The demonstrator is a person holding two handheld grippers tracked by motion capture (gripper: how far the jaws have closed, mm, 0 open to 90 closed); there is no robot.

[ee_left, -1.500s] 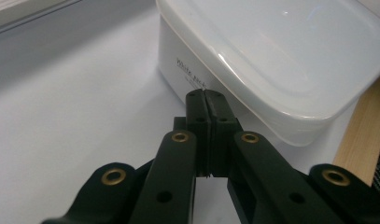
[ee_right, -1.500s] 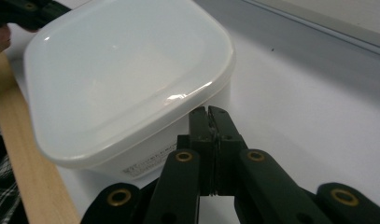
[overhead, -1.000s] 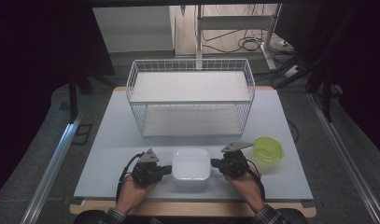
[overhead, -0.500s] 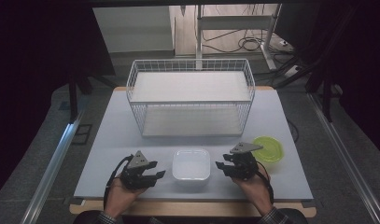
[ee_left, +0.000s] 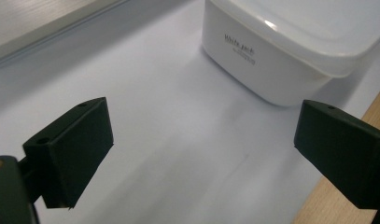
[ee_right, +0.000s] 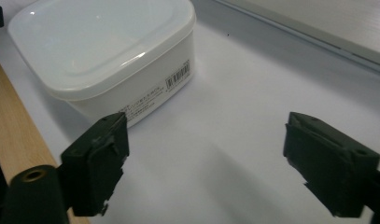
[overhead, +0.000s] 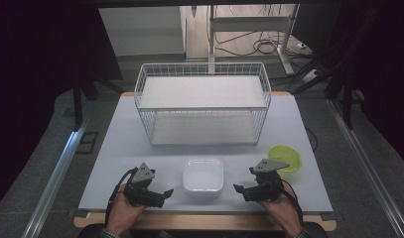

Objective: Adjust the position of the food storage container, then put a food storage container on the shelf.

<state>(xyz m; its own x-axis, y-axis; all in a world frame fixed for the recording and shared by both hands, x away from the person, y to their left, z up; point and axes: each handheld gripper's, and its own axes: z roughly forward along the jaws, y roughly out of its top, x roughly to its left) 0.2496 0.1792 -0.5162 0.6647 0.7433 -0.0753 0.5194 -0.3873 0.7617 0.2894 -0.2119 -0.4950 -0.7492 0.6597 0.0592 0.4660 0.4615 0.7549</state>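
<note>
Left gripper (overhead: 165,192) at seven o'clock on the white table (overhead: 120,144), released, jaws just spread wide with bare tabletop between. White lidded tub (overhead: 203,174) at six o'clock, standing free between both tools, touched by neither; far corner cut off in the left gripper view, label print too small to read. Right gripper (overhead: 240,189) at five o'clock, likewise released after opening, nothing between its jaws. Green bowl (overhead: 287,156) just behind it, partly hidden by the grey plate. Wire basket (overhead: 203,106) at twelve o'clock, well apart. Open tabletop between tub and basket; wooden table edge just beside both hands.
</note>
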